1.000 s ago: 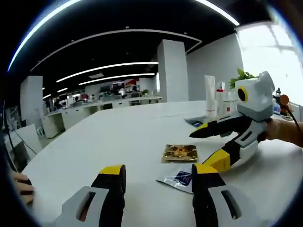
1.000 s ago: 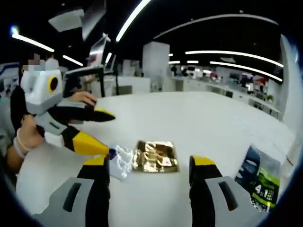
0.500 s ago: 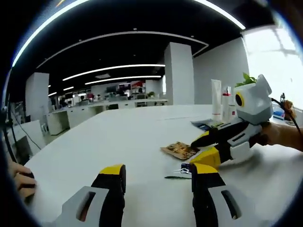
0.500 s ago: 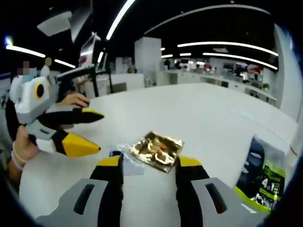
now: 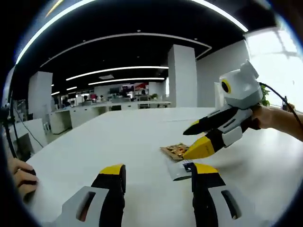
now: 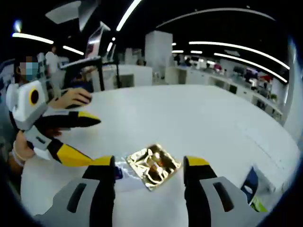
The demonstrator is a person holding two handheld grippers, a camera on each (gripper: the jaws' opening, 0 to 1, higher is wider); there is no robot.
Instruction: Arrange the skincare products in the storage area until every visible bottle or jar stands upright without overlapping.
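**Right gripper lifts over the gold sachet; both pairs of fingers spread and empty**

Since half a second ago the right gripper (image 5: 189, 142) has risen off the desk (image 5: 94, 151): in the left gripper view it then lay low with its tips at the sachets, and now it hangs higher, its lower tip just above the gold sachet (image 5: 174, 150). In the right gripper view the fingers, which had narrowed, stand wider again, and the gold sachet (image 6: 154, 165) lies flat on the desk (image 6: 189, 118) between them, closer to the left finger than the right, not touched by either. A clear-and-blue sachet (image 6: 120, 172) lies just beside it, partly behind the left finger (image 6: 102, 175); whether the two packets overlap I cannot tell. The left gripper (image 6: 87, 135), seen there at the left edge, is also spread wide and holds nothing; in its own view the fingers (image 5: 113, 177) are apart, with the pale sachet (image 5: 182, 169) near the right one.

The step in hand looks like picking up or separating the flat sachets. To do it well, come down with one tip at the gold sachet's edge, not its middle, since a thin foil packet lying flat gives little to pinch; the other gripper could pin the neighbouring packet. A dark and green pack (image 6: 253, 189) lies well apart at the right.
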